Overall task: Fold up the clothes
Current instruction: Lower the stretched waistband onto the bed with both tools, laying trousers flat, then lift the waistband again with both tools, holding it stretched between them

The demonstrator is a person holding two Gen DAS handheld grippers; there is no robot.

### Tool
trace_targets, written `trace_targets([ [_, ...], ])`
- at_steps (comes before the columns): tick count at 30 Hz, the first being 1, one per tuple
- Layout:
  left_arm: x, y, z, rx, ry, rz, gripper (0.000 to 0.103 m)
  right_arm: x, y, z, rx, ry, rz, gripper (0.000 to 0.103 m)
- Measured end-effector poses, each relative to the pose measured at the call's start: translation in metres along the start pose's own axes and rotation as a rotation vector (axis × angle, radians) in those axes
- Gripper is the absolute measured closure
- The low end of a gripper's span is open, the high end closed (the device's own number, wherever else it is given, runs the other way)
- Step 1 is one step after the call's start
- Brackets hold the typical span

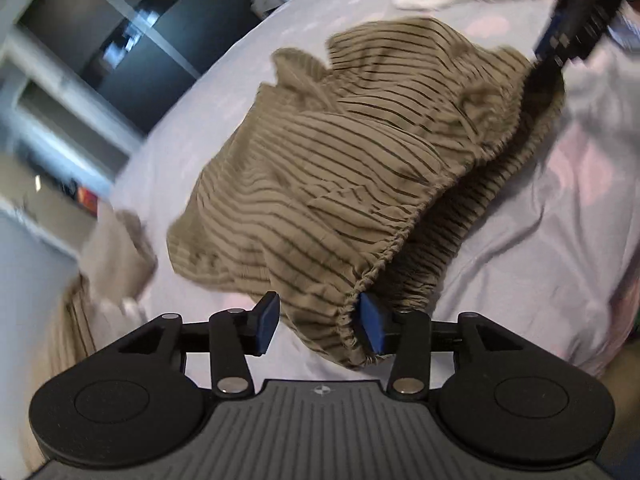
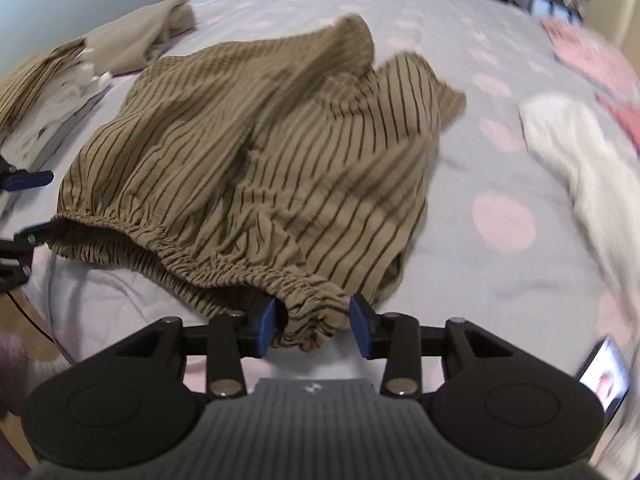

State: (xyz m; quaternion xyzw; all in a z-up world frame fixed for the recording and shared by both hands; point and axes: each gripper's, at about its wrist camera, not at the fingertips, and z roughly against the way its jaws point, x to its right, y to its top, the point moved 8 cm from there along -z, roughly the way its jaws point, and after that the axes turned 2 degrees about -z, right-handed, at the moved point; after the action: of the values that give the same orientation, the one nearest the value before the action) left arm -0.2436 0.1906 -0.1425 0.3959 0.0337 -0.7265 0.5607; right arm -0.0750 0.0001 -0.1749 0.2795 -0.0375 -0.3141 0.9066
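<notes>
Blue fingers (image 1: 318,322) (image 2: 314,326) of both grippers stand apart, striped shorts' (image 2: 256,152) waistband loose between them.

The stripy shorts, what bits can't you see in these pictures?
- Striped shorts: leg ends, motion blur, both views.
- Inside the waistband: shadow, left view.
- Screen: cut by the edge, right view.
- White garment: blurred, right view.

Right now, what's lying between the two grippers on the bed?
The striped shorts' elastic waistband spans from the left gripper to the right gripper; the right wrist view shows it best.
</notes>
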Motion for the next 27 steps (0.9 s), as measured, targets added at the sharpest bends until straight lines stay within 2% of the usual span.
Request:
trace_targets([
  [4,0.005,0.003,-0.004,0.016,0.041,-0.077,0.061,-0.007,-0.014,-0.012,-0.039,0.000,-0.056,0.060],
  [6,0.006,0.006,-0.005,0.040,0.074,-0.118,0.061,-0.009,-0.018,-0.016,-0.046,-0.017,-0.085,0.056],
  [8,0.009,0.005,-0.006,0.035,0.075,-0.133,0.061,-0.006,-0.023,-0.018,-0.057,-0.038,-0.129,0.050],
  [12,0.013,0.000,-0.010,0.010,0.075,-0.145,0.061,0.002,-0.034,-0.019,-0.075,-0.077,-0.224,0.049],
  [14,0.014,-0.003,-0.013,0.000,0.081,-0.142,0.061,0.002,-0.034,-0.018,-0.065,-0.051,-0.241,0.056],
  [16,0.017,-0.004,-0.015,-0.009,0.075,-0.140,0.061,-0.003,-0.032,-0.017,-0.056,-0.038,-0.209,0.086],
  [17,0.018,-0.005,-0.015,-0.016,0.071,-0.138,0.067,-0.005,-0.030,-0.017,-0.051,-0.033,-0.190,0.087],
  [18,0.017,-0.006,-0.014,-0.021,0.062,-0.126,0.083,-0.008,-0.030,-0.017,-0.052,-0.033,-0.173,0.088],
  [19,0.016,-0.006,-0.013,-0.025,0.052,-0.109,0.089,-0.010,-0.030,-0.016,-0.054,-0.035,-0.157,0.089],
  [22,0.005,-0.005,-0.007,-0.030,0.018,-0.021,0.096,-0.008,-0.024,-0.010,-0.034,-0.038,-0.146,0.095],
  [27,-0.031,0.005,0.013,0.005,-0.019,0.157,0.099,0.000,0.004,0.015,0.065,-0.052,-0.106,0.097],
])
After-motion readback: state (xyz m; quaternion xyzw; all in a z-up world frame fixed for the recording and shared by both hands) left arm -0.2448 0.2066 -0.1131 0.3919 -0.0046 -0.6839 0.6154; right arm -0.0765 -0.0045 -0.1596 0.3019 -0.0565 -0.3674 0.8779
